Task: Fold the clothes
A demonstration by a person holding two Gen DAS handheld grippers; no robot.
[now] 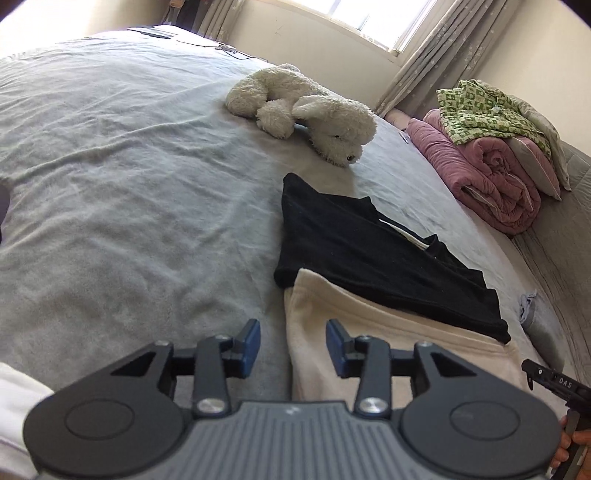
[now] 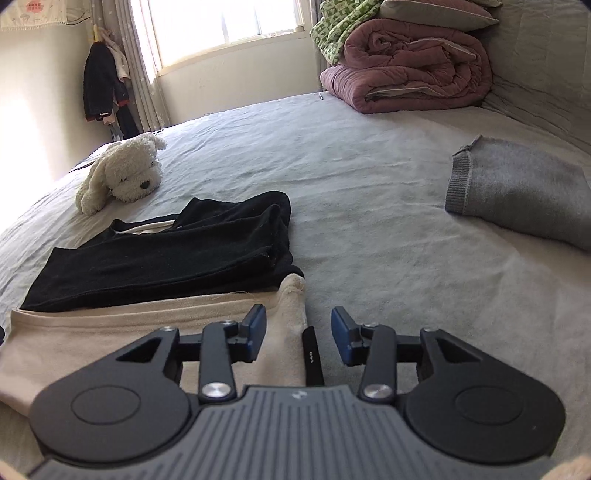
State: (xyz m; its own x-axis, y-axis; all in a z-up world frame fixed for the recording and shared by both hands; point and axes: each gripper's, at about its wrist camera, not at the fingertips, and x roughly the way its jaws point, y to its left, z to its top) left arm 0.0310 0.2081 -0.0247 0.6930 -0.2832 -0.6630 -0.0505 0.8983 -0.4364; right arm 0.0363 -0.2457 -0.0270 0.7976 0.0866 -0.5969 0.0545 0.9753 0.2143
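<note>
A folded black garment [image 1: 373, 251] lies on the grey bed, partly on top of a folded cream garment [image 1: 391, 343]. Both also show in the right wrist view, the black one [image 2: 177, 251] above the cream one [image 2: 147, 332]. My left gripper [image 1: 293, 349] is open and empty, held above the cream garment's left edge. My right gripper [image 2: 298, 332] is open and empty, above the cream garment's right corner. A grey knitted garment [image 2: 524, 192] lies apart to the right. Part of the right gripper shows at the left wrist view's right edge.
A white plush dog [image 1: 310, 110] lies beyond the clothes on the grey sheet [image 1: 129, 184]. A rolled pink quilt [image 2: 410, 66] with a green patterned cloth [image 2: 340, 26] sits at the bed's head. A small black strip [image 2: 312, 354] lies by the cream garment.
</note>
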